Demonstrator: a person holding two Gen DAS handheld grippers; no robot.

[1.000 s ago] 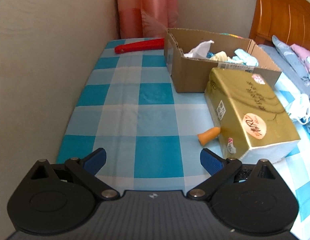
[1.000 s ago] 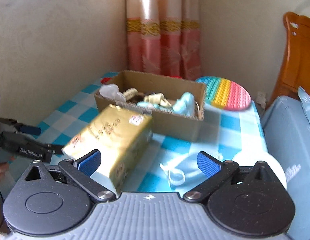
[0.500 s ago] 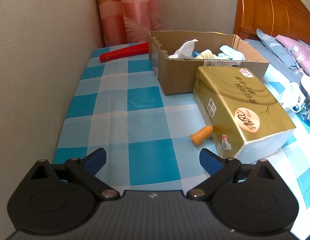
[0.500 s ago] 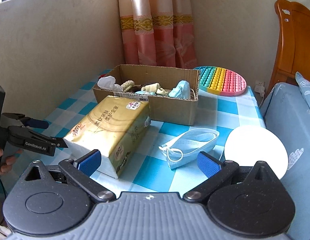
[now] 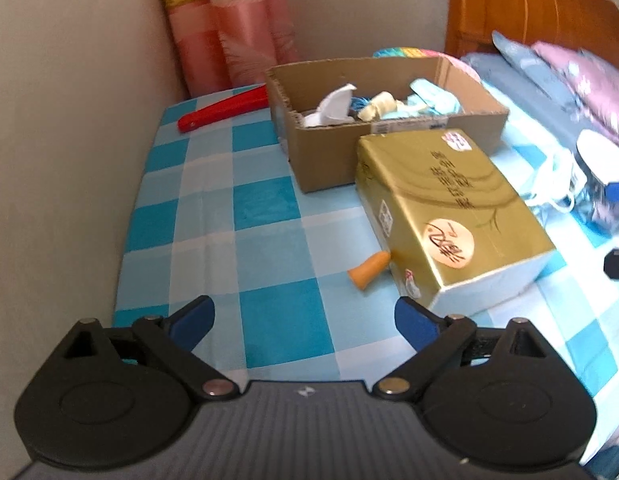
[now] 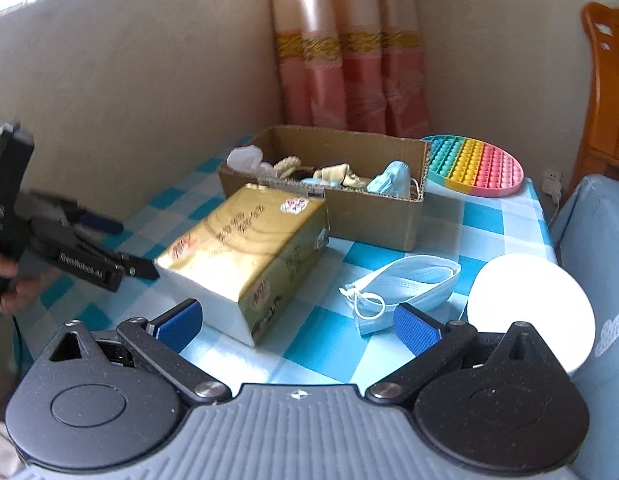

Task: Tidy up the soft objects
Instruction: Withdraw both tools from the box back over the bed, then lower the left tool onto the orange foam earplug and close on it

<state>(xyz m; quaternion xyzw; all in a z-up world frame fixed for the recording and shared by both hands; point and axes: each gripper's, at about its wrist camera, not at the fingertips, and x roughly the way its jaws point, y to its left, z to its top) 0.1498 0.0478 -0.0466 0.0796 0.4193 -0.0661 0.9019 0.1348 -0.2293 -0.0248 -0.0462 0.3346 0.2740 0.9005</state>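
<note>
A cardboard box (image 5: 333,156) (image 6: 373,216) holding several soft items stands at the back of the checked table. A gold tissue pack (image 5: 449,208) (image 6: 249,252) lies in front of it. An orange foam earplug (image 5: 369,270) rests against the pack's left side. A light blue face mask (image 6: 405,286) lies right of the pack, just beyond my right gripper (image 6: 295,322), which is open and empty. My left gripper (image 5: 305,322) is open and empty too, hovering near the table's front edge short of the earplug. It also shows at the left of the right wrist view, as the left gripper (image 6: 109,248).
A red flat tool (image 5: 225,110) lies at the back left by the curtain. A rainbow pop-it mat (image 6: 477,164) sits behind the box, a white round pad (image 6: 529,304) at the table's right edge. A wall bounds the left; a bed with pillows (image 5: 569,64) lies right.
Both views have shifted: the left wrist camera has swung a little right and closer, and the right gripper has come lower toward the mask. Both grippers stay open.
</note>
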